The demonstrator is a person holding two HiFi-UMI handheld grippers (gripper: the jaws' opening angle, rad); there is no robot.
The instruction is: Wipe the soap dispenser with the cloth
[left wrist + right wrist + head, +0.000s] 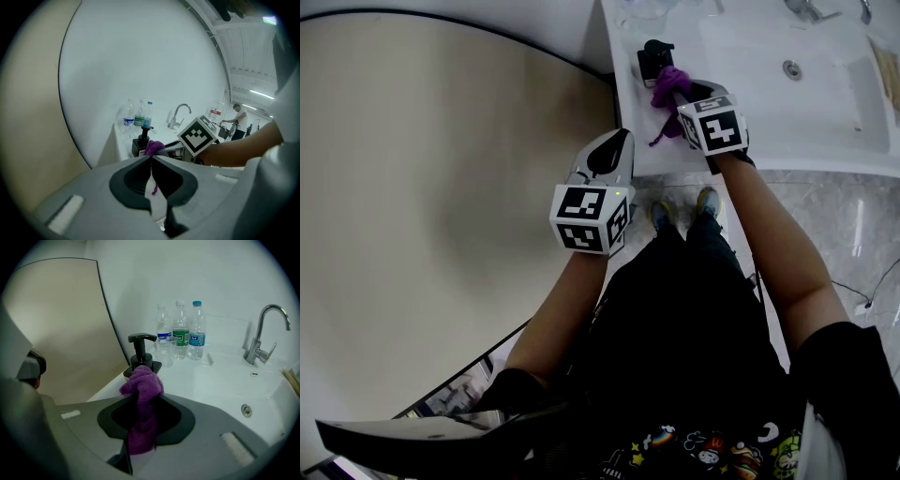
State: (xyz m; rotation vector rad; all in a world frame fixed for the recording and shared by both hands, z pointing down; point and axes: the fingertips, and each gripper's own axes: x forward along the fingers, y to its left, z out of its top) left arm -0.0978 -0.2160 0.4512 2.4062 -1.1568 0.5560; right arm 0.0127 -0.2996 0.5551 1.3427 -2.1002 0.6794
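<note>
Holding cloth (140, 383) at soap dispenser (140, 352), counter (628, 117) edge beside

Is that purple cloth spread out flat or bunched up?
Bunched up: the purple cloth sits wadded between the right gripper's jaws.

The soap dispenser (140, 352) is a black pump bottle, standing upright near the desk's (211, 376) left edge. The purple cloth (142, 385) is all bunched up, pinched in the right gripper (143, 401). Its wad sits right at the dispenser's base, tail dangling.

Jaws pinch purple cloth (140, 386); black soap dispenser (140, 352) just behind.
</note>
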